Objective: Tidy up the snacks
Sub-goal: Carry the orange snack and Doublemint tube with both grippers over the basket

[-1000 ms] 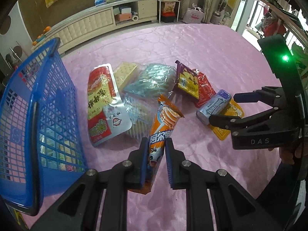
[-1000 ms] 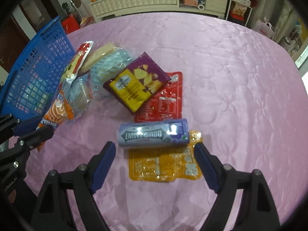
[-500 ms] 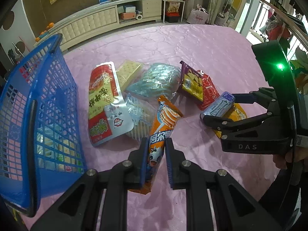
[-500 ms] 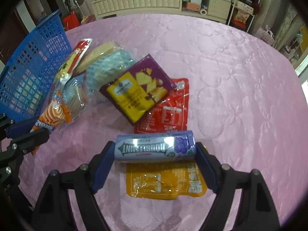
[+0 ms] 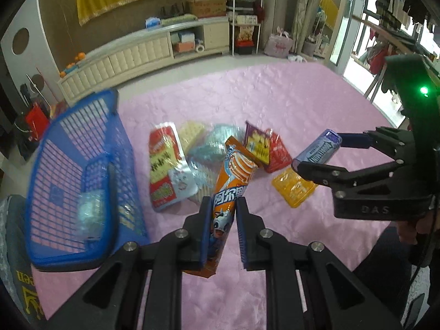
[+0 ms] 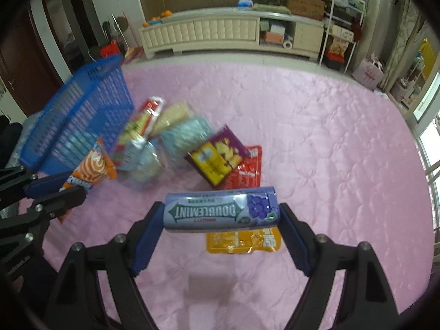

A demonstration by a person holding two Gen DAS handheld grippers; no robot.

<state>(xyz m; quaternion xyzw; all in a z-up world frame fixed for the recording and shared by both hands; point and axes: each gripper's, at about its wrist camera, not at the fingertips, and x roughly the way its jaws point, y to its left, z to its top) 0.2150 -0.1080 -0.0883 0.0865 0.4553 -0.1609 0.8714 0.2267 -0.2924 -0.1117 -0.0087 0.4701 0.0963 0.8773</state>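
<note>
My left gripper [image 5: 223, 228] is shut on an orange cone-shaped snack packet [image 5: 230, 181] and holds it above the pink cloth; it also shows in the right wrist view [image 6: 90, 169]. My right gripper [image 6: 220, 225] is shut on a purple Doublemint tube [image 6: 220, 211], gripped end to end and lifted off the table; the tube also shows in the left wrist view [image 5: 317, 150]. A blue mesh basket [image 5: 68, 170] stands at the left with some packets inside.
Several snack packets lie in a heap on the pink cloth: a red-and-white pouch [image 5: 163, 165], a pale blue pack [image 6: 184, 137], a purple-yellow bag [image 6: 217, 156], a red packet [image 6: 244, 176] and a yellow packet [image 6: 244, 243]. A cream cabinet [image 6: 220, 33] stands beyond the table.
My right gripper closed on the Doublemint tube and lifted it off the yellow packet. My left gripper raised the orange packet off the cloth. Both views have pulled back and up.
</note>
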